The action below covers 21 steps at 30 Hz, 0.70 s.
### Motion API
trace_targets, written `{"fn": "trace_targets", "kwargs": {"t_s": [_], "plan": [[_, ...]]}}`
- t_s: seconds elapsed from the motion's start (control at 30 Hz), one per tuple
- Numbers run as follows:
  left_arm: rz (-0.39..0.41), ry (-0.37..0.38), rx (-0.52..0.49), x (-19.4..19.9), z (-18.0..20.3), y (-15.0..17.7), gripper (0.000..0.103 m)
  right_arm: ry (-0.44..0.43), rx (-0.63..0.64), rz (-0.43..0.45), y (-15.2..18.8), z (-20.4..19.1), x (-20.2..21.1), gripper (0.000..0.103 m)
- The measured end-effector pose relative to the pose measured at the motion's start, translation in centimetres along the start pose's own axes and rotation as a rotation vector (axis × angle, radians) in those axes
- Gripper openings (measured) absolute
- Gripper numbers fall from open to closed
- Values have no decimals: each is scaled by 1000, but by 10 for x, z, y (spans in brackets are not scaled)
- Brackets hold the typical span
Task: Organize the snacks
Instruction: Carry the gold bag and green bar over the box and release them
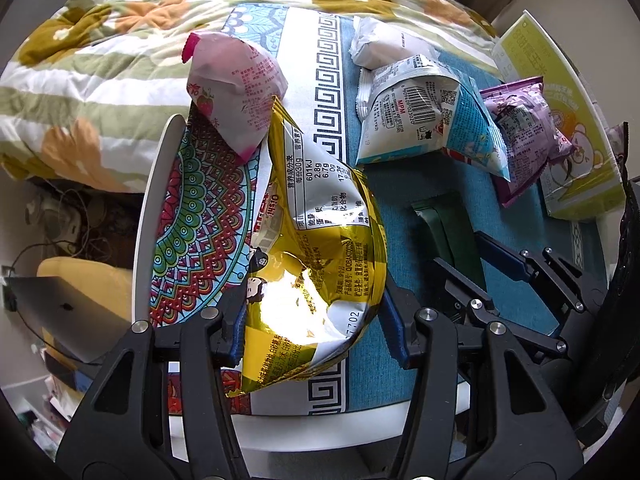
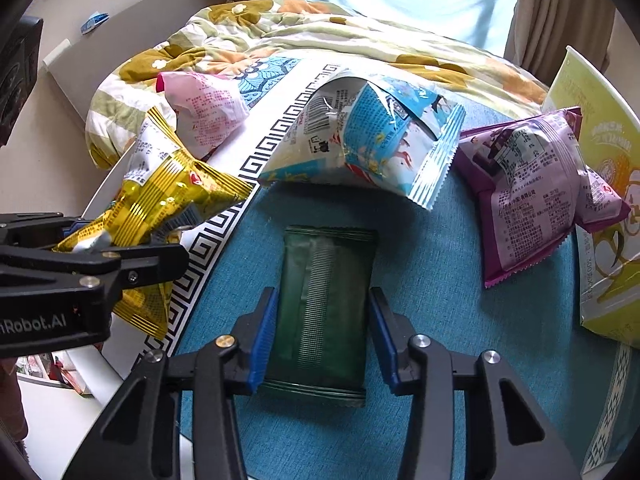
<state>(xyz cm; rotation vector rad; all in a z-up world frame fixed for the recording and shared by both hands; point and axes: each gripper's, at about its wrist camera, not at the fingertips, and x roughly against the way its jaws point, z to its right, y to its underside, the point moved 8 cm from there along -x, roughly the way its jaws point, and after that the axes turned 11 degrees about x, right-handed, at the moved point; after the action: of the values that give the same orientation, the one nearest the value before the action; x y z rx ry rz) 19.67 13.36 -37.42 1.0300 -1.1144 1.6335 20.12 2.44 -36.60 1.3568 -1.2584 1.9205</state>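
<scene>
**Both grippers holding snack packs over the blue cloth**

We take the dark green packet (image 2: 326,304) as our landmark; it lies flat on the blue cloth (image 2: 440,360) that covers the counter. Our right gripper (image 2: 322,334) has its jaws pressed against the packet's two long sides, pinching it. To the left of the green packet, our left gripper (image 1: 316,322) has its jaws clamped on the lower part of a yellow snack bag (image 1: 320,248), which stands up crumpled between them. Beyond the green packet lies a blue and white bag (image 2: 372,148). To its right sits a purple bag (image 2: 536,192), leaning on a pale green box (image 2: 600,160). Far left and beyond, a pink bag (image 2: 204,112) rests near the flowered quilt (image 2: 280,36) on the bed.
</scene>
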Motion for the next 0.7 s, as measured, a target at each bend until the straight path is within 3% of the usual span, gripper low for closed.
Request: {"fn": "trace_targets", "kwargs": {"t_s": [0.33,0.7], "plan": [[40,37,-48,42,28,2,48,-9,-104,10,11,16,44,41],[155,127,-179,115,102,-35,48,95,-220,172,-1,74,152,41]]}}
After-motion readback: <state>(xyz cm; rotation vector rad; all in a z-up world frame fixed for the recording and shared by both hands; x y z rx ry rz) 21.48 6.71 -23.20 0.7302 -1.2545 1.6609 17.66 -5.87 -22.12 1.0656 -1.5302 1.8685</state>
